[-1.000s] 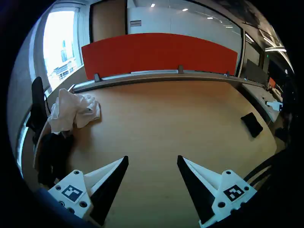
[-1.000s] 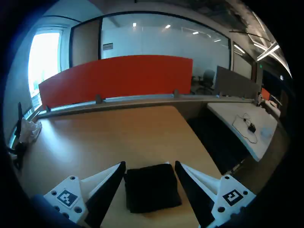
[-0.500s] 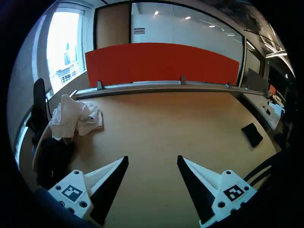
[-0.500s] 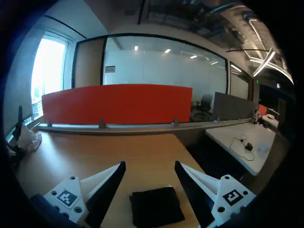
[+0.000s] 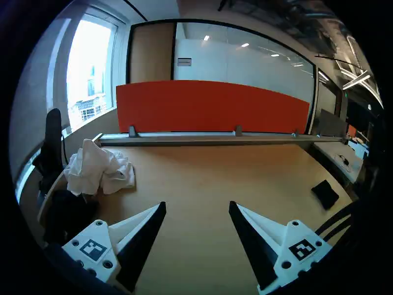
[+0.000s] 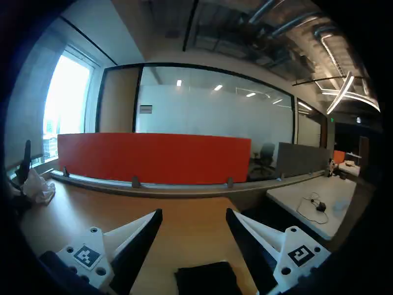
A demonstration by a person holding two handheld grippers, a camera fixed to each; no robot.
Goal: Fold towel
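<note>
Both my left tool [image 5: 196,202] and right tool [image 6: 193,210] gape wide and empty, a folded black towel [image 6: 209,278] just under the right at 6 o'clock — the crumpled white towel [image 5: 98,167] sits at 10 o'clock from the nearer left, a heap on the desk [image 5: 211,167] showing no clear long axis.

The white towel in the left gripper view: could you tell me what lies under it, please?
The crumpled white towel rests on the wooden table, its near edge meeting a dark heap. Whatever lies beneath its folds is covered.
</note>
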